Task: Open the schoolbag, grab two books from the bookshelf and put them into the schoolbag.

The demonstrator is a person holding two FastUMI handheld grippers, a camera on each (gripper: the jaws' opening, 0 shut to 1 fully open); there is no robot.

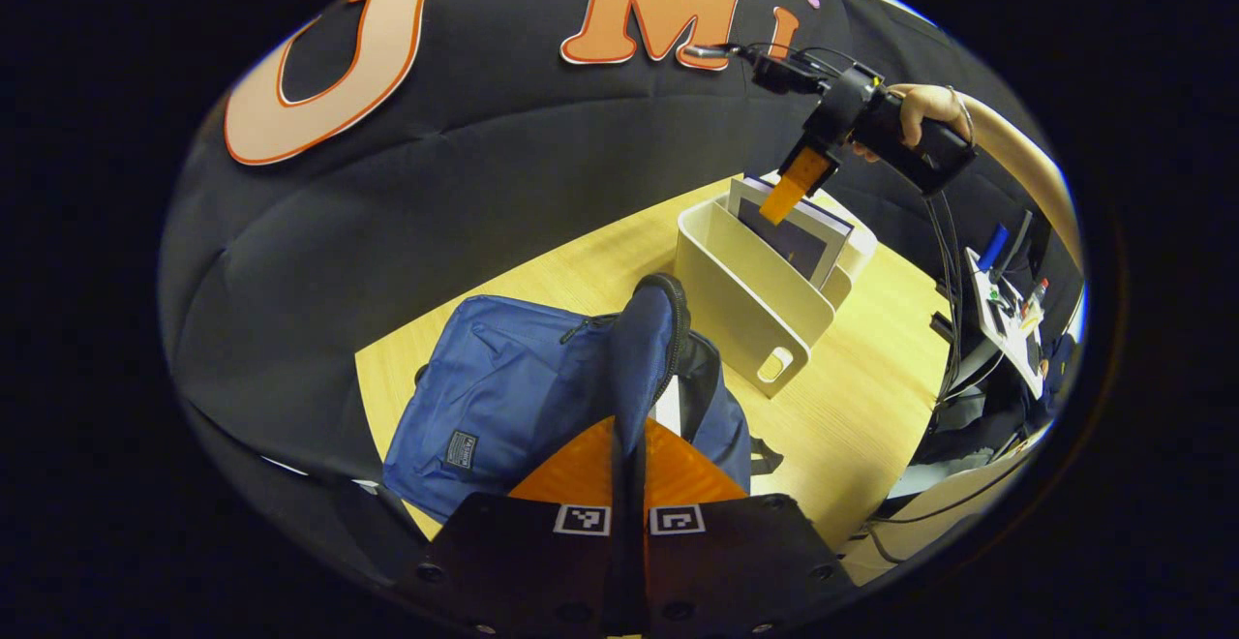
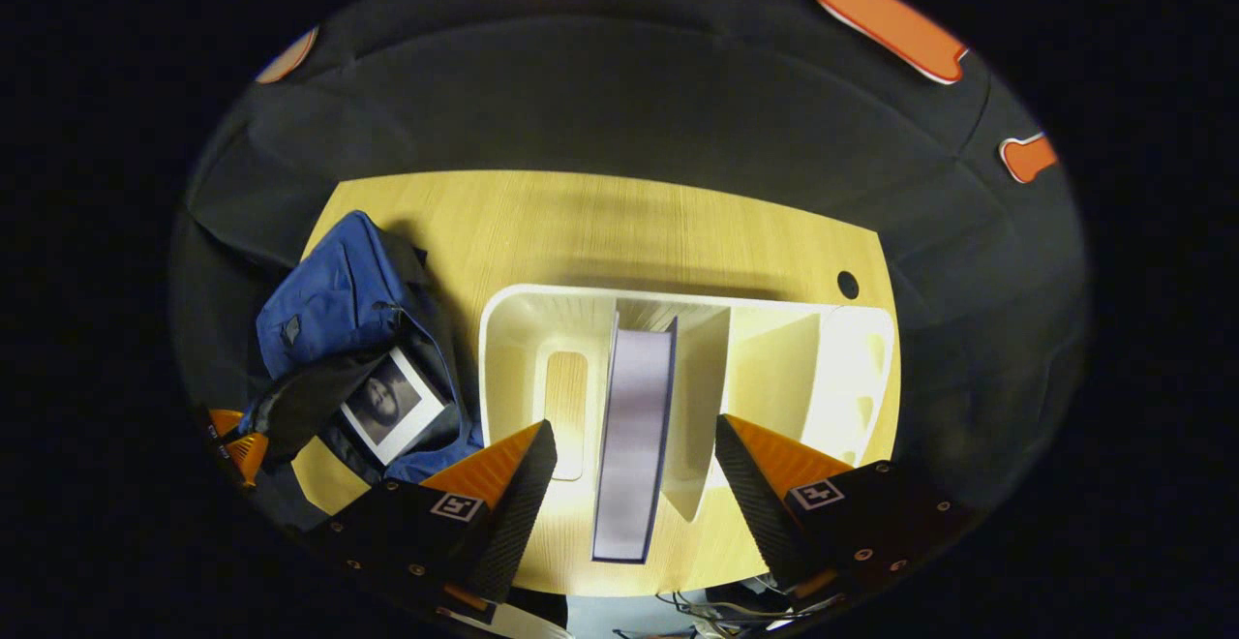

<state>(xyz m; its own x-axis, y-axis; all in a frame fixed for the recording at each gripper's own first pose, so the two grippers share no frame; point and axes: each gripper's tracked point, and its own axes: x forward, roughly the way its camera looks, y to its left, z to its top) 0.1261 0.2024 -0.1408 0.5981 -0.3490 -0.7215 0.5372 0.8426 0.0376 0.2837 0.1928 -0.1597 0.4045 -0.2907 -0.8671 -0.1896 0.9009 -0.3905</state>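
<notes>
Our left gripper (image 1: 629, 445) is clamped on the flap (image 1: 647, 349) of the bag (image 1: 503, 397), both fingers pinching the blue fabric and lifting it. We judge this keeps the mouth of the bag gaping so a book can drop in without a second hand. In the right gripper view, one book (image 2: 392, 405) already sits inside the opening, off to the lower left of our right gripper (image 2: 634, 484).

The right gripper hangs with its fingers spread wide, holding nothing, directly above the shelf (image 2: 503, 329). The second book (image 2: 634, 426) stands upright in a middle slot, right between and below the fingers, leaning against a divider. We read this as lining up to close on its top edge. From the left gripper, the shelf lies ahead and to the right, just beyond the bag.
</notes>
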